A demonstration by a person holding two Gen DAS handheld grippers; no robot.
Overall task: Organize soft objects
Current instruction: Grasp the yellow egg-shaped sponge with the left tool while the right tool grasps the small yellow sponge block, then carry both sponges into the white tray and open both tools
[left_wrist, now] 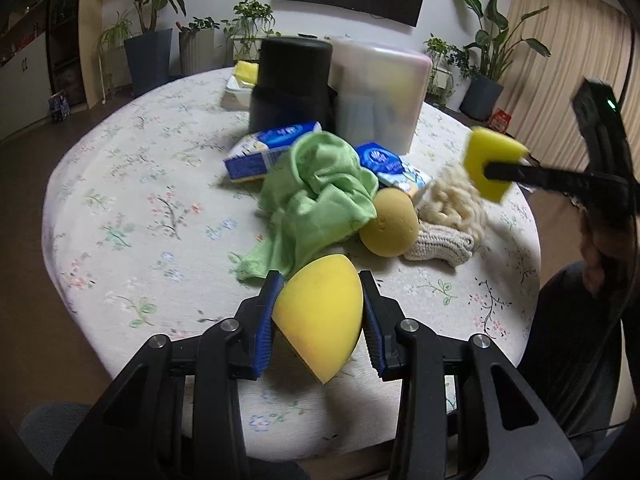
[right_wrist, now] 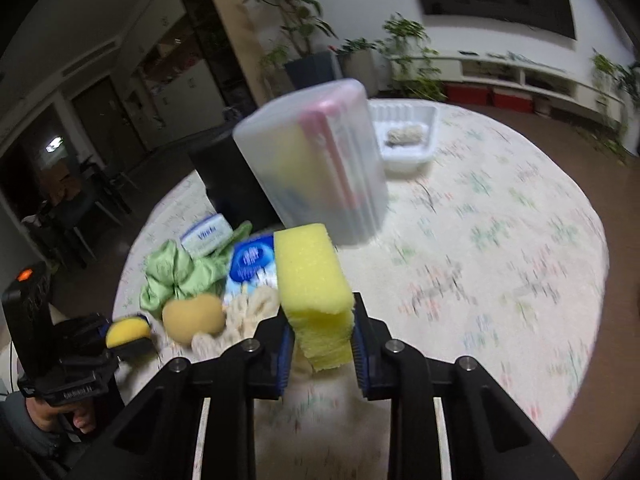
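My left gripper (left_wrist: 320, 292) is shut on a rounded yellow sponge (left_wrist: 320, 312), held above the near part of the floral table (left_wrist: 140, 208). My right gripper (right_wrist: 318, 320) is shut on a rectangular yellow sponge (right_wrist: 310, 280), lifted over the table's right side; it also shows in the left wrist view (left_wrist: 490, 162). Between them lie a green cloth (left_wrist: 316, 196), a tan round sponge (left_wrist: 390, 226), cream knitted pieces (left_wrist: 448, 216) and blue-white tissue packs (left_wrist: 268, 150). The left gripper with its sponge (right_wrist: 128, 332) shows at the lower left of the right wrist view.
A black cylinder (left_wrist: 294, 80) and a translucent plastic box (left_wrist: 384, 92) stand at the back of the table. A white tray (right_wrist: 404, 140) with a cream item sits beyond them. Another tray with a yellow sponge (left_wrist: 246, 72) is far left. Potted plants line the wall.
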